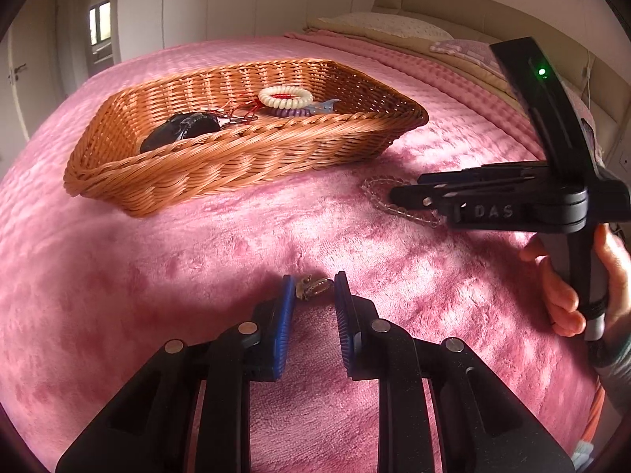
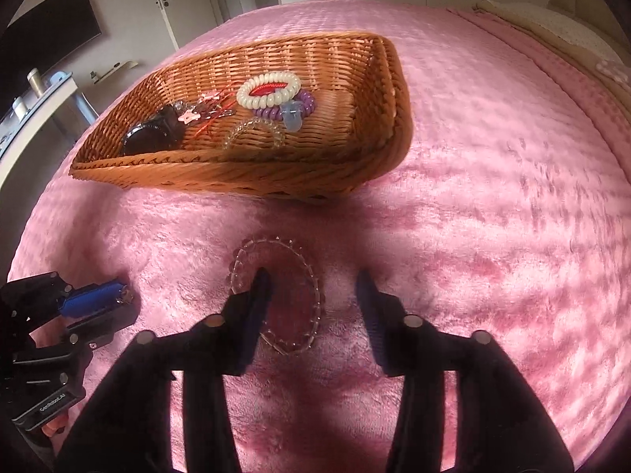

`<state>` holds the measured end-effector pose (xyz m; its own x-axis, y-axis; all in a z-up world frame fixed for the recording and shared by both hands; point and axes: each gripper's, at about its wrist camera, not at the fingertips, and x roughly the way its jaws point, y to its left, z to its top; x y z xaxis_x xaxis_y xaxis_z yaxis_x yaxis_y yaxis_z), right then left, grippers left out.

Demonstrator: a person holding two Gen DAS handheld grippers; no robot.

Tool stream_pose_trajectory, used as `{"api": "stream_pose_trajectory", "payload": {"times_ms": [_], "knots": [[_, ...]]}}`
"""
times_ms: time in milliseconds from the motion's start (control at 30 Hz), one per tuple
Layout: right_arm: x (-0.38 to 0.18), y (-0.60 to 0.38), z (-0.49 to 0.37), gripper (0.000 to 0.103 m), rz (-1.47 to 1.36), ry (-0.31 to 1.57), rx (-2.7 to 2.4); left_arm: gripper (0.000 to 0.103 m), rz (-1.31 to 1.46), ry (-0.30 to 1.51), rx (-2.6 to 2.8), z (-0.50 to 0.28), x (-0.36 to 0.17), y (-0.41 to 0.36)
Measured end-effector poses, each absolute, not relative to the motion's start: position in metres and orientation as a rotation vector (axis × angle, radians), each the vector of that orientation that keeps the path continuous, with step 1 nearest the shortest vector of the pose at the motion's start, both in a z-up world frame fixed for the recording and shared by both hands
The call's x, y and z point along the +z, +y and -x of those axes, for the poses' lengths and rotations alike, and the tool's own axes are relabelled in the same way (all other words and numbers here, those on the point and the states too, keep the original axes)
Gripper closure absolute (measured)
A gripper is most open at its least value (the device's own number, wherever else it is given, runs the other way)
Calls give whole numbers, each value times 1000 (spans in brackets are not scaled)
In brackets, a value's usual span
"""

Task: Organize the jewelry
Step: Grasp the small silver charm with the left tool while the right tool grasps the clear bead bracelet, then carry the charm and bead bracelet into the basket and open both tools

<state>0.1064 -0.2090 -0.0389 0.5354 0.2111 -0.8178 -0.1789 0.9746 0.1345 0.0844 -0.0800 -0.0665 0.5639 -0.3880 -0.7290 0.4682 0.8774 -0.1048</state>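
Note:
A wicker basket [image 1: 221, 157] sits on the pink bedspread and holds a white coil hair tie [image 1: 285, 96], a purple coil tie, a blue clip, a dark round object [image 1: 181, 132] and small red and pink pieces. My left gripper [image 1: 314, 287] is open, its blue pads either side of a small gold ring-like piece [image 1: 311, 285] on the blanket. My right gripper [image 2: 313, 287] is open over a clear beaded bracelet [image 2: 276, 295]; its left finger [image 2: 258, 295] rests inside the loop. The basket [image 2: 378, 146] also shows in the right wrist view.
The pink plush bedspread [image 1: 157, 276] covers the bed. Pillows and a headboard [image 1: 434, 12] lie at the far right. Wardrobe doors stand behind the bed. A white desk with bottles [image 2: 35, 94] stands at the left in the right wrist view.

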Motion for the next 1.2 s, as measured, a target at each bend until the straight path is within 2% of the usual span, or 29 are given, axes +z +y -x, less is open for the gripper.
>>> {"api": "stream_pose_trajectory", "payload": {"times_ms": [67, 167, 233, 300, 567, 800, 1033, 1200], "knots": [[-39, -200, -105, 57, 28, 961, 216, 84, -105, 829, -505, -84, -66, -80], [-38, -196, -102, 75, 44, 950, 229, 84, -109, 825, -504, -83, -66, -81], [-38, -194, -101, 91, 43, 945, 238, 84, -108, 822, -504, -83, -66, -81], [-38, -195, -98, 97, 42, 944, 247, 84, -108, 820, -502, -82, -66, -80], [-21, -202, -66, 97, -29, 927, 294, 84, -79, 777, -502, -76, -54, -74], [23, -199, -49, 97, -99, 884, 350, 84, -57, 712, -501, -64, -33, -67], [72, -186, -44, 97, -92, 795, 376, 84, -60, 611, -478, -58, 9, -59], [110, -177, -63, 97, -63, 726, 379, 84, -39, 551, -440, -81, 43, -49]]}}
